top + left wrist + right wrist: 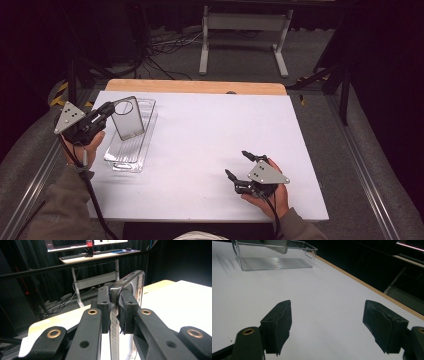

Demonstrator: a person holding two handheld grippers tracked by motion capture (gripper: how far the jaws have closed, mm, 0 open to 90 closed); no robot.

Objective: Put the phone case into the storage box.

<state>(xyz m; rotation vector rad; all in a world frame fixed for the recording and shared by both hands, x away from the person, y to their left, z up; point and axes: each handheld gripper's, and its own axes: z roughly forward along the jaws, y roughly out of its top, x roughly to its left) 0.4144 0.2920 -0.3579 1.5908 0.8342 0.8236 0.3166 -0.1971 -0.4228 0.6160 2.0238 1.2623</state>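
Note:
A flat translucent grey case [127, 118] with a round hole near its top hangs tilted over a clear plastic tray [142, 150] at the table's left. My left gripper [107, 109] is shut on the case's upper edge. In the left gripper view the pads [126, 312] pinch the dark rim of the case [136, 282] edge-on. My right gripper [237, 163] rests low on the white table near the front right, open, with nothing between its jaws. In the right gripper view the right gripper [327, 325] faces the tray [277, 263], with the case [278, 246] above it.
The white table [210, 130] has a wooden strip [195, 86] along its far edge. Beyond it stand a white metal frame [245, 35] and loose cables [160, 50] on the floor. A desk with a monitor [100, 252] shows far off.

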